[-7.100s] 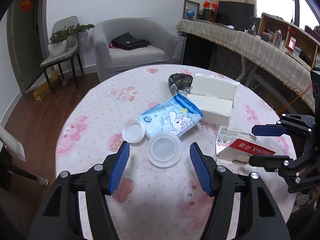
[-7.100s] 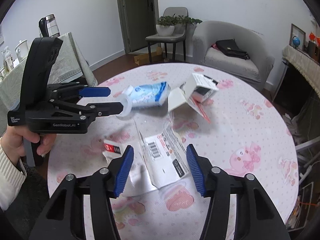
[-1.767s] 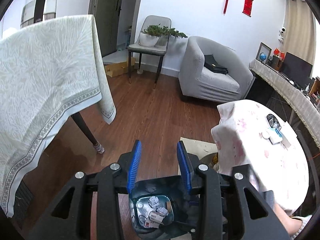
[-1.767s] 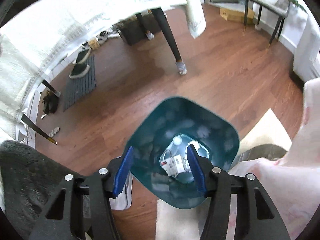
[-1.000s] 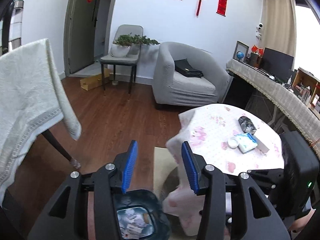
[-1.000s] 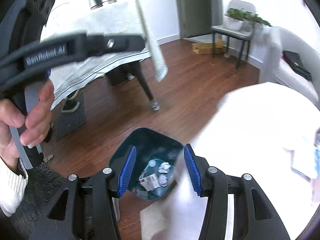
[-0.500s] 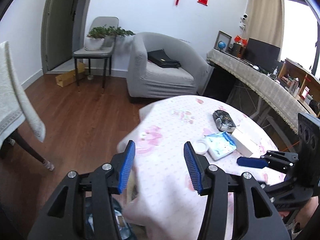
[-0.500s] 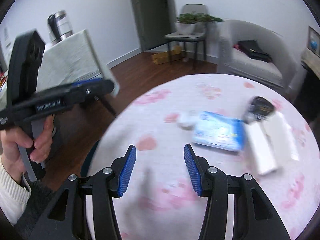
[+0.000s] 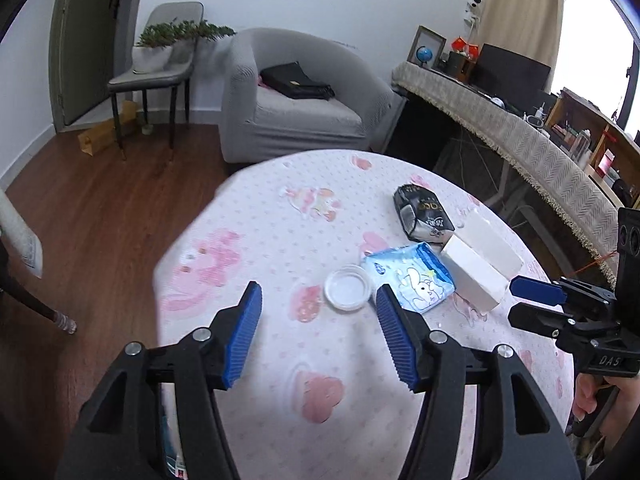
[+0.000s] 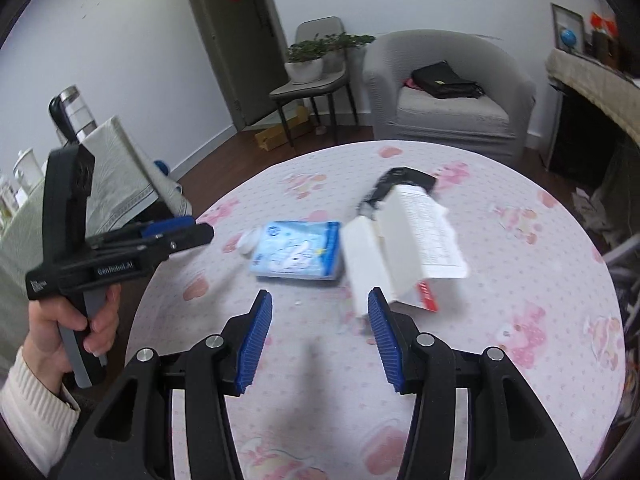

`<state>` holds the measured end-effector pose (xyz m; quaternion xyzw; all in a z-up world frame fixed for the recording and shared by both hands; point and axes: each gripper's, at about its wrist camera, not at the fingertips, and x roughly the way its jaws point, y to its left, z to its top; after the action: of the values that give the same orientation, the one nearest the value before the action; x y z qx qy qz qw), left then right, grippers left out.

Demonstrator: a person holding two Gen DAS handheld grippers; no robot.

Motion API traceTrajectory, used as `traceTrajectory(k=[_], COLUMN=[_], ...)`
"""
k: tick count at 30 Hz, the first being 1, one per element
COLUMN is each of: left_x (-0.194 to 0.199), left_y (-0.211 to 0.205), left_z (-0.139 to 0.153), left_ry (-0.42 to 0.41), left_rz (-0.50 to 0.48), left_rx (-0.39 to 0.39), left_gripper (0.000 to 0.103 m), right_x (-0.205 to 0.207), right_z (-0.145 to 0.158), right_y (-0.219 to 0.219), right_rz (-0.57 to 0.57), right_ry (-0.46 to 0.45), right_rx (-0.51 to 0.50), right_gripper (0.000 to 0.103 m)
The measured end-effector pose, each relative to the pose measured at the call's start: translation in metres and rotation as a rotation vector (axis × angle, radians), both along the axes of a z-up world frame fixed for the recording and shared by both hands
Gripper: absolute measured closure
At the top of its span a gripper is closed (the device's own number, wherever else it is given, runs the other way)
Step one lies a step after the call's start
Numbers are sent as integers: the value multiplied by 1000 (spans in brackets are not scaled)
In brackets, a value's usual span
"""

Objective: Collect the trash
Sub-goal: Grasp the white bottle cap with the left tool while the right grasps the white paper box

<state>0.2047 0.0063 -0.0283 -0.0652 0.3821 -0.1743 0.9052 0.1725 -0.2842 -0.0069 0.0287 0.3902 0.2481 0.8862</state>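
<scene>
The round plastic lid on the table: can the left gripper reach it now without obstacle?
Probably yes. The round plastic lid lies flat just ahead of the left gripper, whose empty jaws are opening. The blue wipes pack sits close beside it.

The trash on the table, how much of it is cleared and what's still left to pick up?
Neither gripper holds anything: the left gripper is opening over bare cloth, and the right gripper is open and empty. Still lying on the table: the clear lid, blue wipes pack, black wrapper and white box.
</scene>
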Motion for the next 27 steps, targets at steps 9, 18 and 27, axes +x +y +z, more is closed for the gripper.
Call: traceTrajectory(k=[9, 18, 27], left_x=[16, 26, 24], left_y=[-23, -34, -30], left_z=[-11, -18, -19], left_ry=[27, 78, 75], left_rz=[-14, -13, -19], left_rx=[49, 121, 118], left_gripper=[44, 48, 60], right_x=[5, 12, 21], right_z=[-4, -13, -16], right_y=[-22, -34, -35], right_rz=[-44, -66, -85], right_ry=[20, 59, 86], right_rx=[40, 62, 88], right_gripper=[52, 52, 52])
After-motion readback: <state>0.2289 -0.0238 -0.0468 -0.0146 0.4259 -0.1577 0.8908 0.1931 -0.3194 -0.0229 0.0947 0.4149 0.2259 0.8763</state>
